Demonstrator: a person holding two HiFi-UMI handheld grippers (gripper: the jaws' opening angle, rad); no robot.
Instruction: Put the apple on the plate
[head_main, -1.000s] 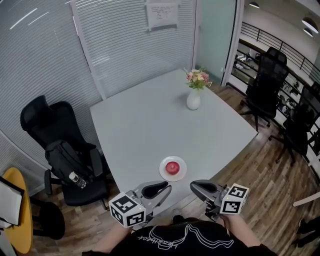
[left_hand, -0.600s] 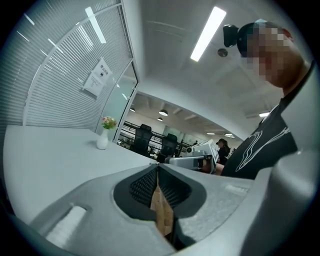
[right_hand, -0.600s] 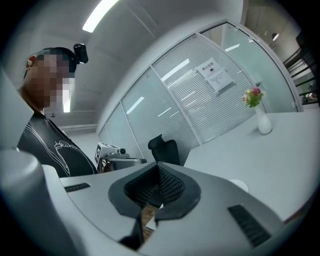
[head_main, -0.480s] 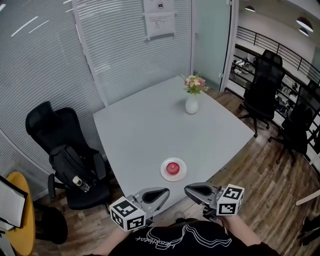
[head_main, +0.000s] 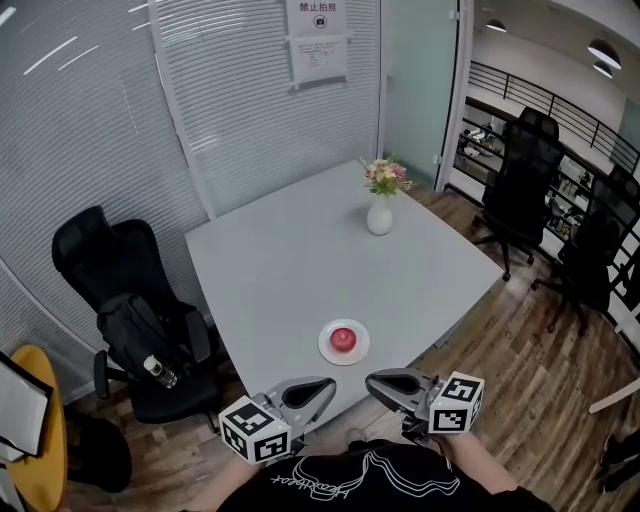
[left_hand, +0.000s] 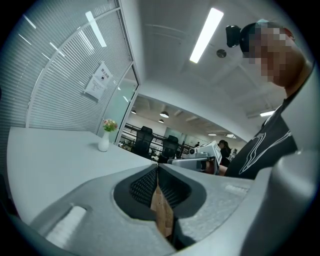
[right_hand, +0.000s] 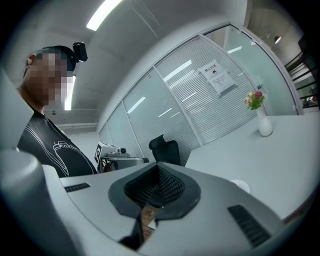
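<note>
A red apple (head_main: 343, 339) rests in the middle of a small white plate (head_main: 326, 347) near the front edge of the grey table (head_main: 300, 270). Both grippers hang off the table, close to my chest, with their tips turned toward each other. The left gripper (head_main: 328, 384) is shut, its black pads (left_hand: 145, 182) pressed together with nothing between them. The right gripper (head_main: 371, 379) is shut and empty as well. Each gripper view shows the other tool: the right gripper (left_hand: 196, 161) and the left gripper (right_hand: 118, 154). A sliver of the plate (right_hand: 242, 186) shows past the right jaw.
A white vase of flowers (head_main: 380, 213) stands at the table's far side. A black office chair (head_main: 125, 300) with a bag and bottle sits left of the table. More black chairs (head_main: 520, 190) stand at the right on the wooden floor. A yellow round table (head_main: 40, 440) is at the far left.
Both grippers have drawn back a little from the table edge toward my body. The apple and plate have not moved.
</note>
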